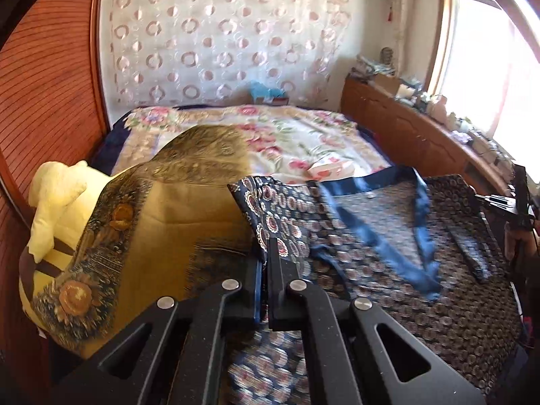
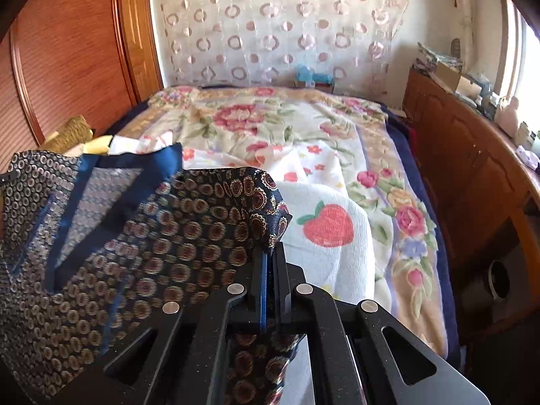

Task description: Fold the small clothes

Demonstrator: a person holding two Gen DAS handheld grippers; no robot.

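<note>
A dark blue patterned top (image 1: 388, 236) with a plain blue V-neck band lies spread on the bed, seen inside out near the collar. My left gripper (image 1: 265, 249) is shut on the top's left edge, the cloth pinched between its black fingers. In the right wrist view the same top (image 2: 152, 236) stretches off to the left, and my right gripper (image 2: 270, 253) is shut on its right edge. The cloth hangs lifted between the two grips. At the far right of the left wrist view the other gripper (image 1: 519, 202) shows with a hand behind it.
A floral bedspread (image 2: 303, 125) covers the bed. A white towel with a strawberry (image 2: 327, 229) lies right of the top. A gold printed cloth (image 1: 152, 219) and a yellow plush toy (image 1: 57, 199) lie at the left. A wooden cabinet (image 2: 472, 168) lines the right side.
</note>
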